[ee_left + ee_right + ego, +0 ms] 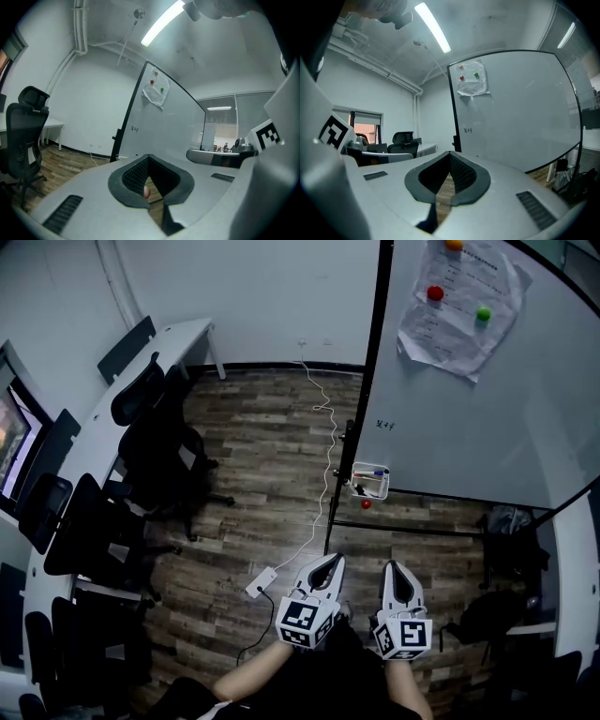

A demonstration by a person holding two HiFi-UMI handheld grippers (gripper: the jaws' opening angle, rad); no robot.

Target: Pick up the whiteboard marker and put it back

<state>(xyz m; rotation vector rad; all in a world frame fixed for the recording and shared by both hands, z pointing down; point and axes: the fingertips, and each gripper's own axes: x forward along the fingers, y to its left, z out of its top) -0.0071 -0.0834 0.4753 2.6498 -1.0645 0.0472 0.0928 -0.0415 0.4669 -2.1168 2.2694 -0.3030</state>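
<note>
Currently both grippers sit side by side, neither holding anything. Left gripper [329, 562]: jaws clenched, tips meeting, nothing between them. Right gripper [393, 568]: jaws likewise clenched and empty. Whiteboard marker [374, 472] lies in a small clear holder [382, 491] at the lower edge of the whiteboard [487, 418], ahead of both jaw pairs, well apart from them and roughly between their lines. Red magnet [366, 504] sits just under the holder, nearer the jaws. Papers [459, 306] hang high on the board, far beyond the jaws. Office chairs [155, 451] stand well left of the left jaws.
</note>
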